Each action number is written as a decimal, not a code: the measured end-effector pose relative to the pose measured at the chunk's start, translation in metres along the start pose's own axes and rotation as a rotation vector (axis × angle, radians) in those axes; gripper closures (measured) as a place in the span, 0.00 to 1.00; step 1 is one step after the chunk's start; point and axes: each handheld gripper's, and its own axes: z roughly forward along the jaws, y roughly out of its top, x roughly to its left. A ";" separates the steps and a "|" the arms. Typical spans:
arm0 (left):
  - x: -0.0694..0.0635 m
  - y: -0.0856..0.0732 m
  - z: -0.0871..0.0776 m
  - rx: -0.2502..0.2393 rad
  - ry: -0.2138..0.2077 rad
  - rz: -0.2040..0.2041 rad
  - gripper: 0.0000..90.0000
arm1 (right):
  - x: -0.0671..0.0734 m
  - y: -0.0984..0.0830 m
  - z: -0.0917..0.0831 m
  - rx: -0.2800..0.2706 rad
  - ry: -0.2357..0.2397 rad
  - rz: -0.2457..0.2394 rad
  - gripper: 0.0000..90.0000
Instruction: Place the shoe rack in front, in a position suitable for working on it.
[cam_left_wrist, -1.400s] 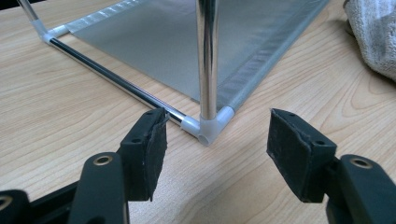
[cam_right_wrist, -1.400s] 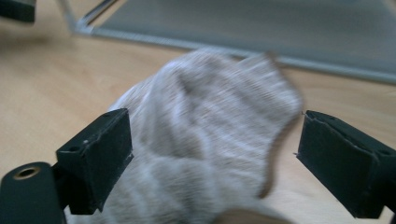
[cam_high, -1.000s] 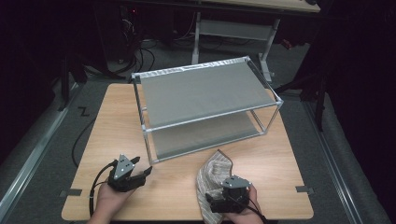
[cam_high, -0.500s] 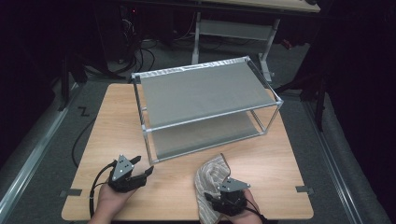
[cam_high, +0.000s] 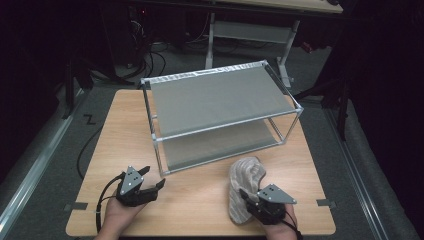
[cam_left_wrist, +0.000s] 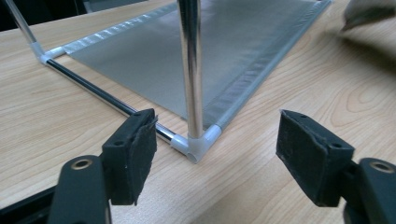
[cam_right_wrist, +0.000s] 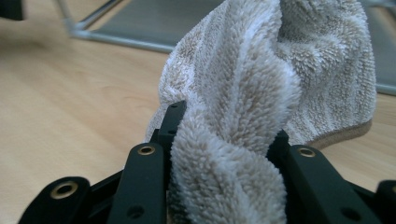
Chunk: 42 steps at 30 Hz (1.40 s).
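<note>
A fluffy beige slipper (cam_high: 246, 175) (cam_right_wrist: 299, 70) is at the table's front right, its near end lifted off the wood. My right gripper (cam_high: 246, 197) (cam_right_wrist: 228, 123) is shut on that near end; its jaws have just been closing and the pile bulges between them. My left gripper (cam_high: 154, 176) (cam_left_wrist: 217, 119) rests at the front left, open. Its jaws have just been opening and nothing is between the pads. It points at the front left corner post (cam_left_wrist: 191, 70) of a two-shelf metal rack (cam_high: 220, 97) with grey fabric shelves, and stands a little short of it.
The rack takes up the middle and back of the wooden table (cam_high: 200, 200). Bare wood lies between the two hands and along the left side. Cables (cam_high: 82, 150) trail off the table's left edge. A second table stands beyond in the dark.
The right gripper has closed on the slipper's near end and risen slightly, shifting right and tipping the slipper up. The left gripper stayed in place and its jaws widened a little.
</note>
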 end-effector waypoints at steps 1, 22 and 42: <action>0.000 0.000 0.000 0.000 0.000 -0.006 0.31 | -0.005 0.000 -0.002 -0.005 -0.018 0.004 0.69; 0.003 0.000 0.000 0.011 -0.007 -0.025 0.30 | -0.104 -0.040 -0.024 0.107 -0.254 0.232 0.64; 0.005 0.001 -0.001 0.002 0.002 -0.031 0.30 | -0.093 -0.030 -0.027 0.005 -0.363 0.203 0.22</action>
